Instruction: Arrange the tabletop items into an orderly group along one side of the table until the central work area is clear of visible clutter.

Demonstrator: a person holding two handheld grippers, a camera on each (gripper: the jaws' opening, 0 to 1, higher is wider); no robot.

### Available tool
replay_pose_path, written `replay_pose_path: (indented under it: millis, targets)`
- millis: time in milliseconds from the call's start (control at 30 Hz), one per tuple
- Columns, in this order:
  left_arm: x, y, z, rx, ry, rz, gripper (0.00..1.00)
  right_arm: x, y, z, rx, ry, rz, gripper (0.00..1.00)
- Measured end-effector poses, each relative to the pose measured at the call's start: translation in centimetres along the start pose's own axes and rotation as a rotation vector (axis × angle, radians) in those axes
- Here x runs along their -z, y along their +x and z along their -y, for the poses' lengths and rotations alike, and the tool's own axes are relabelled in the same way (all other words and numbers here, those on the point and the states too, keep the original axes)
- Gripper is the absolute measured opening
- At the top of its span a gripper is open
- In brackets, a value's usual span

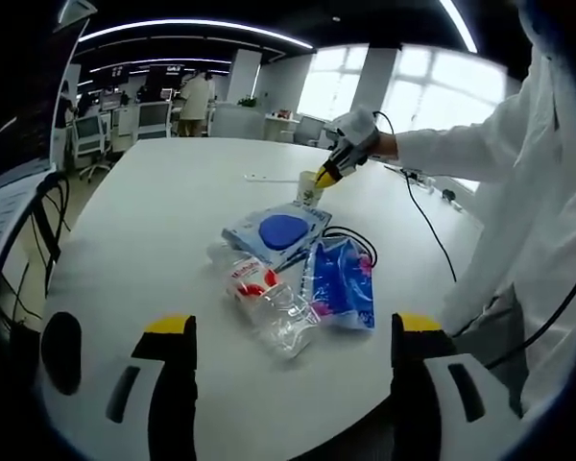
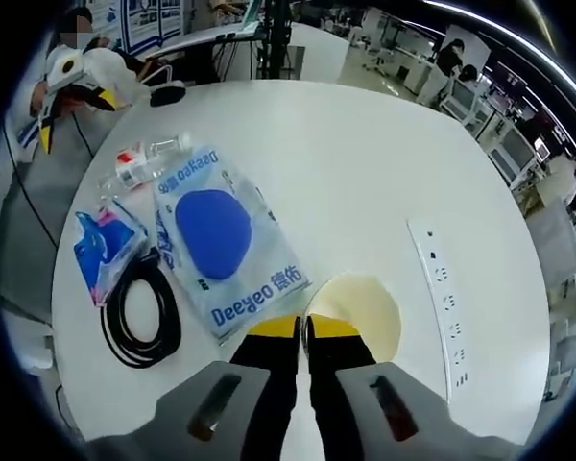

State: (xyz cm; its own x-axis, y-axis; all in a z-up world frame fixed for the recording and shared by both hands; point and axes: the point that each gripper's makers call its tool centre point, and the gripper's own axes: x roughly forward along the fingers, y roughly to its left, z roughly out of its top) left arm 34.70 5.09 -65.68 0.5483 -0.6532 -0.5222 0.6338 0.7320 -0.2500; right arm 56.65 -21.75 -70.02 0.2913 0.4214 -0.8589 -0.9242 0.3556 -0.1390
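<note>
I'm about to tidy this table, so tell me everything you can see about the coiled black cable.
The black cable is a thin, rubbery-looking cord wound into a loose oval of several loops, lying flat on the white table. It sits beside the Deeyeo package, with the small blue packet overlapping its upper part. Neither gripper touches it. In the left gripper view it peeks out behind the packets.

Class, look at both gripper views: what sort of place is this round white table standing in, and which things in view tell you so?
Most likely an open-plan office or lab: rows of desks with office chairs, long ceiling strip lights, and big windows behind the white table.
</note>
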Motion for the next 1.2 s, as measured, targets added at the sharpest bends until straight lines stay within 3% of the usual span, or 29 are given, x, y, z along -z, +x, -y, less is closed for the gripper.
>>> replay_pose_path:
  millis: [300, 1200]
  targets:
    - [-0.2, 0.1, 0.1, 0.004, 0.001, 0.002, 0.85, 0.0, -0.5, 0.0, 0.014, 0.014, 0.015, 0.09]
    - [-2.2, 0.7, 0.2, 0.023, 0.040, 0.013, 0.85, -1.1, -4.9, 1.0, 0.131, 0.167, 0.176, 0.34]
